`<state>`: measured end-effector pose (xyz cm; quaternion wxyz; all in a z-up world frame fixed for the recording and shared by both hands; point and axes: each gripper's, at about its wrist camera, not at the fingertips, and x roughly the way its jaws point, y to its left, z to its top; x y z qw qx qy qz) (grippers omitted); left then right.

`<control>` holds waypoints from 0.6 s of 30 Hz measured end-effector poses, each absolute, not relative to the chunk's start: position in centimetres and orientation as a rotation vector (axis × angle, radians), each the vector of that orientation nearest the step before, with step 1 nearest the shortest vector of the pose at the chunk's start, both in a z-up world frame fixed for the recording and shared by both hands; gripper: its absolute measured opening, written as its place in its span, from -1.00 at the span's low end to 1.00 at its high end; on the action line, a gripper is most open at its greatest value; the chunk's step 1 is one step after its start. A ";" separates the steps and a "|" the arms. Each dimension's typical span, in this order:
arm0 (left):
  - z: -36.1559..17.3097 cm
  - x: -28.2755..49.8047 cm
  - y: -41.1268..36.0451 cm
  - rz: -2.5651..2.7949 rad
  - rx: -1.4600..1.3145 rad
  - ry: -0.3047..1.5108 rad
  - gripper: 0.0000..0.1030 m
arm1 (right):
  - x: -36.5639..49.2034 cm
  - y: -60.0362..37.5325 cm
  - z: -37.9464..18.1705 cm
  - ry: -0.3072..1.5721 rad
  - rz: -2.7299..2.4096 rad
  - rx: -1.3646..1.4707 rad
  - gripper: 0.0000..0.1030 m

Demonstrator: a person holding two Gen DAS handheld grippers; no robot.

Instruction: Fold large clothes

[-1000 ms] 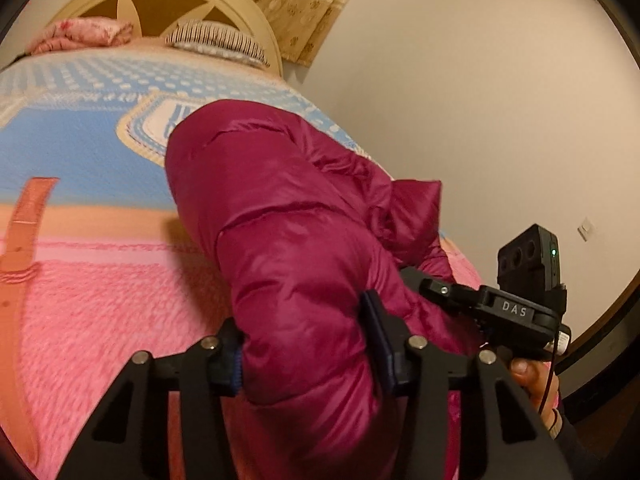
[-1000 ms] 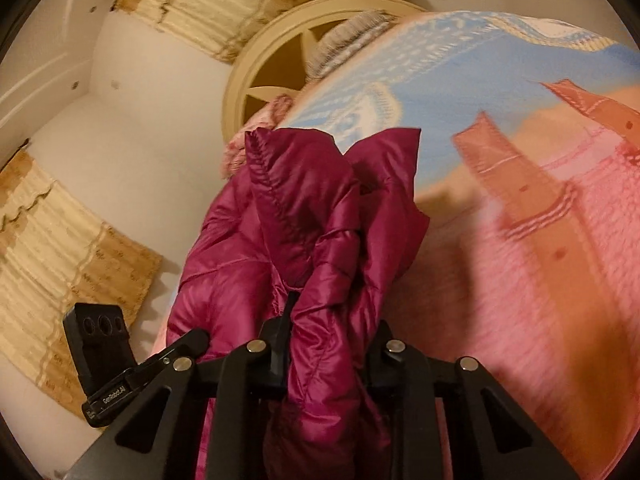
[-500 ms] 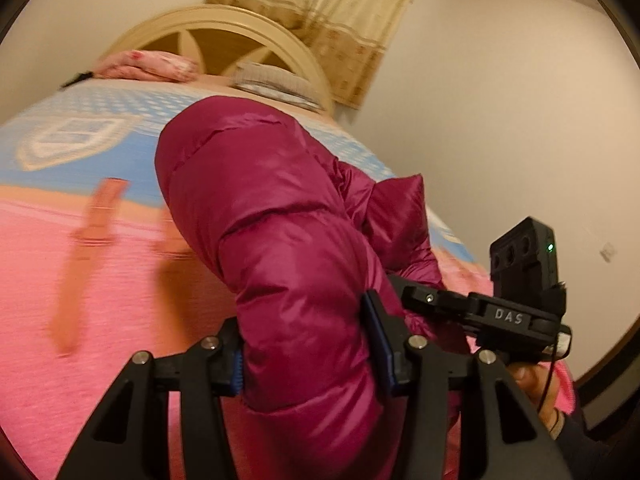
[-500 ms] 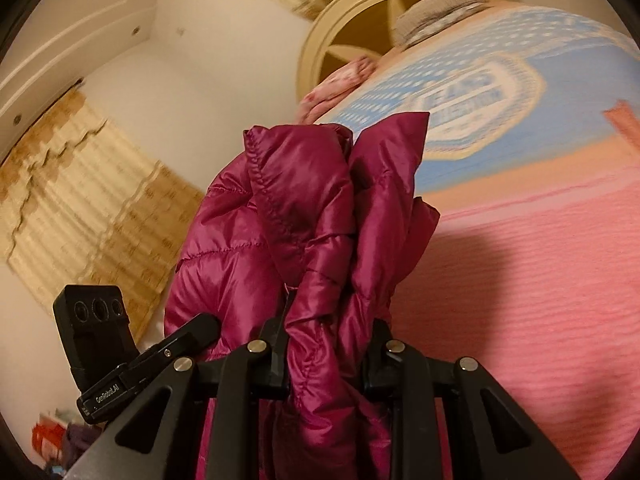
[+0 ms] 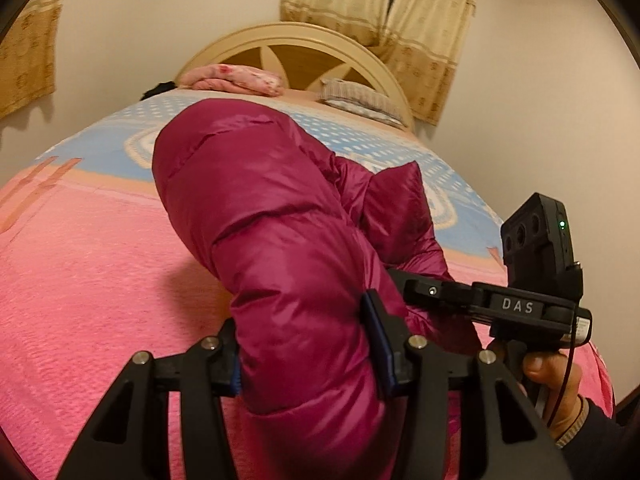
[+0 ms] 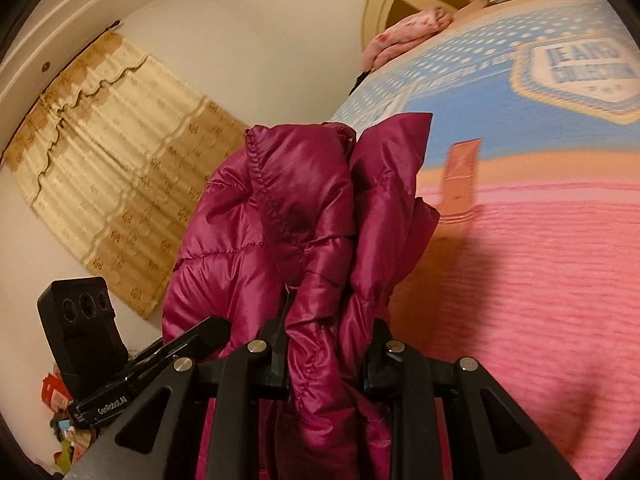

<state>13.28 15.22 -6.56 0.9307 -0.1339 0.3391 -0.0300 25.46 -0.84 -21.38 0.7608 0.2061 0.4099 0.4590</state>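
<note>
Gripping the magenta puffer jacket [image 5: 276, 240] aloft over the bed [image 5: 88, 272], left gripper [image 5: 306, 354] and right gripper [image 6: 328, 354] fingers both clamping bunched fabric, we are advising level, taut lowering.

Colours & patterns, bed scene
Magenta quilted jacket [image 5: 272, 216] is seen w/ a shiny finish; bedspread [image 5: 88, 264] is banded pink, orange & white-dotted blue w/ a cream badge; a pink floral pillow [image 5: 236, 79] and a grey striped pillow [image 5: 360, 98] are shown by the cream headboard [image 5: 296, 36]; curtains [image 6: 120, 152] are beige, gold-patterned.
</note>
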 end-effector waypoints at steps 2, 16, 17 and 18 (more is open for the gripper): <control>-6.6 12.8 16.1 -0.039 -0.287 0.689 -0.01 | 25.7 0.9 -21.6 0.907 1.022 0.439 -0.53; -7.9 10.6 21.0 0.084 -0.367 0.668 -0.01 | 25.6 10.9 -22.0 0.959 1.109 0.336 -0.54; -7.9 10.6 21.2 0.087 -0.374 0.665 -0.01 | 25.6 11.4 -22.0 0.960 1.113 0.331 -0.53; -8.1 10.6 21.4 0.092 -0.381 0.663 -0.01 | 25.6 11.7 -21.9 0.961 1.114 0.329 -0.53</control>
